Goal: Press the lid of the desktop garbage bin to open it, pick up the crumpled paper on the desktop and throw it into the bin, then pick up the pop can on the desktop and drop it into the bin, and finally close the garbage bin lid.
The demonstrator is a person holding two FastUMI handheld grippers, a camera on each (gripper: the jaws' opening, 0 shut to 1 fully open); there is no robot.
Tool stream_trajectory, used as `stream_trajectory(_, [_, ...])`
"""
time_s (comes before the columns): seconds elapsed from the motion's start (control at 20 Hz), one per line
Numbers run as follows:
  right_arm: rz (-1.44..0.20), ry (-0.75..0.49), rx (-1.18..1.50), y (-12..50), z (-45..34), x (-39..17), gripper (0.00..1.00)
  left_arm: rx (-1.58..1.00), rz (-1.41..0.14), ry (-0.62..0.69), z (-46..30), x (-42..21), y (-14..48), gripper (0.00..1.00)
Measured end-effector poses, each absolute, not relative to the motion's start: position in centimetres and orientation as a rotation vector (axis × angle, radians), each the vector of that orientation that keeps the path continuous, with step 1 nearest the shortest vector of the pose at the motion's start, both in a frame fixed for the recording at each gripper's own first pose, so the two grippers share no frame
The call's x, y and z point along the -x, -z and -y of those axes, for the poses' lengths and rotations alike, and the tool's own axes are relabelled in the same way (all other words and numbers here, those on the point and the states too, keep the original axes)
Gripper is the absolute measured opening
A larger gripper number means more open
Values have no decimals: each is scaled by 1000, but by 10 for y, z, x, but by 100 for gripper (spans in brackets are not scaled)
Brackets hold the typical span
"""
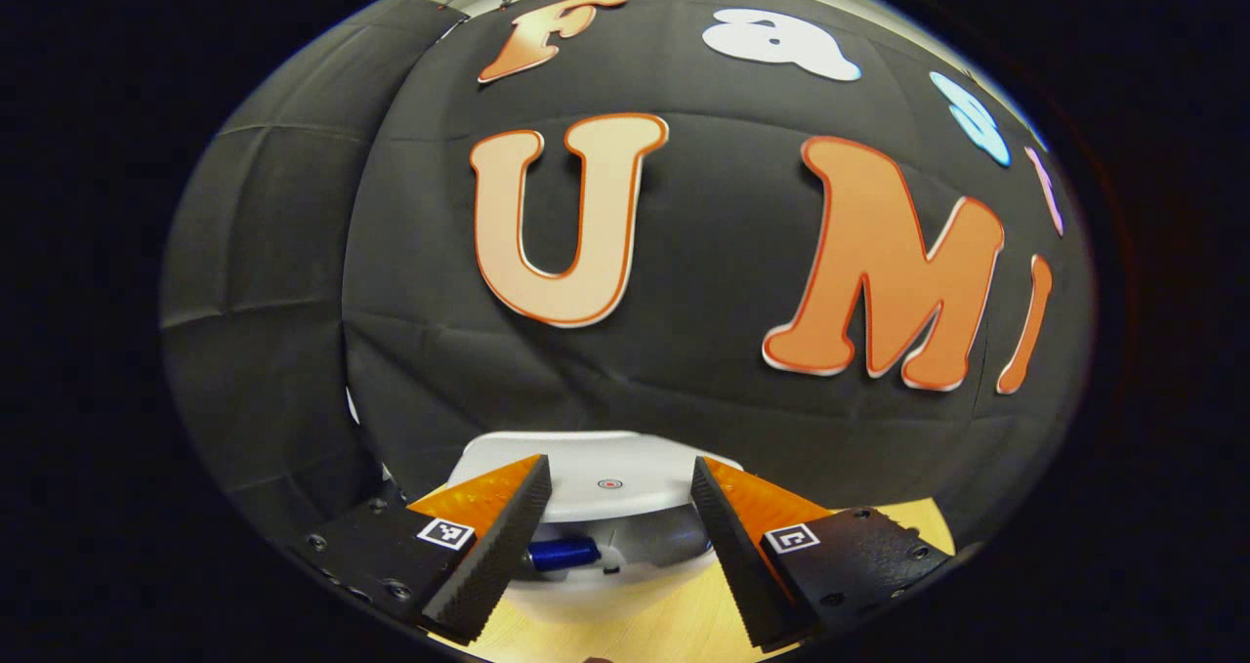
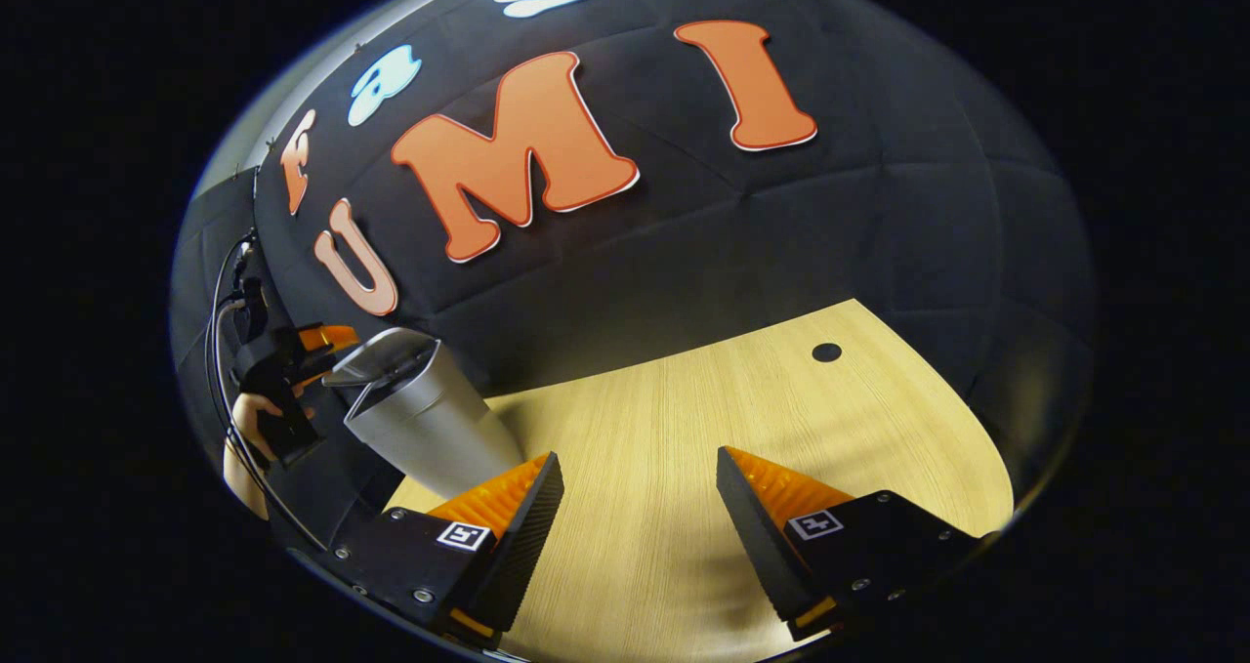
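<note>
The desktop bin (image 1: pixel 605 585) stands right in front of my left gripper (image 1: pixel 620 463), pale, with its lid (image 1: pixel 610 468) tilted up and a red dot on top. In the gap under the lid lies the blue pop can (image 1: pixel 564 553), inside the bin. My left gripper is open, its fingers on either side of the lid's front, nothing pinched. In the right gripper view the grey bin (image 2: pixel 425 424) is at the left with its lid (image 2: pixel 384 355) half raised, and the left gripper (image 2: pixel 317 339), held by a hand (image 2: pixel 249 419), is at the lid. My right gripper (image 2: pixel 640 456) hovers open over bare wood.
The wooden desktop (image 2: pixel 742 419) stretches right of the bin, with a round dark cable hole (image 2: pixel 826 352) near its far edge. The black booth wall rises just behind the bin and the table. Cables (image 2: pixel 223 351) hang by the left hand.
</note>
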State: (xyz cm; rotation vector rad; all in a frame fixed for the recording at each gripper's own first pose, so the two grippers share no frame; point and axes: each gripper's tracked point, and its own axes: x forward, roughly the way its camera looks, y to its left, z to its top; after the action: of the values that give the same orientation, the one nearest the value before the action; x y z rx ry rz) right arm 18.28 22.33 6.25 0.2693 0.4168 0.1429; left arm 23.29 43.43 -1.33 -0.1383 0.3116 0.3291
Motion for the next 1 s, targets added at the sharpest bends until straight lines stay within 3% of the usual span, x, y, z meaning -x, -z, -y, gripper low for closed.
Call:
stream_trajectory(0.15, [-430,-151,-252,-60,-225,-179,95,123,-326,-346,-434,-231,35,88])
stream_trajectory(0.2, [-432,-151,-241,-58,-224,-178,95,116,-334,-345,-433,-230,43,92])
stream_trajectory(0.35, [-438,-148,-215,-56,-220,-173,95,116,-451,-354,-430,-222,76,92])
stream_trajectory(0.6, [-441,-137,-228,-51,-215,-171,95,155,-407,-316,-432,-228,87,92])
stream_trajectory(0.65, [-445,-137,-230,-49,-216,-170,95,132,-393,-306,-433,-230,84,98])
stream_trajectory(1.0, [-438,-166,-239,-50,-229,-169,95,58,-339,-288,-435,-235,78,94])
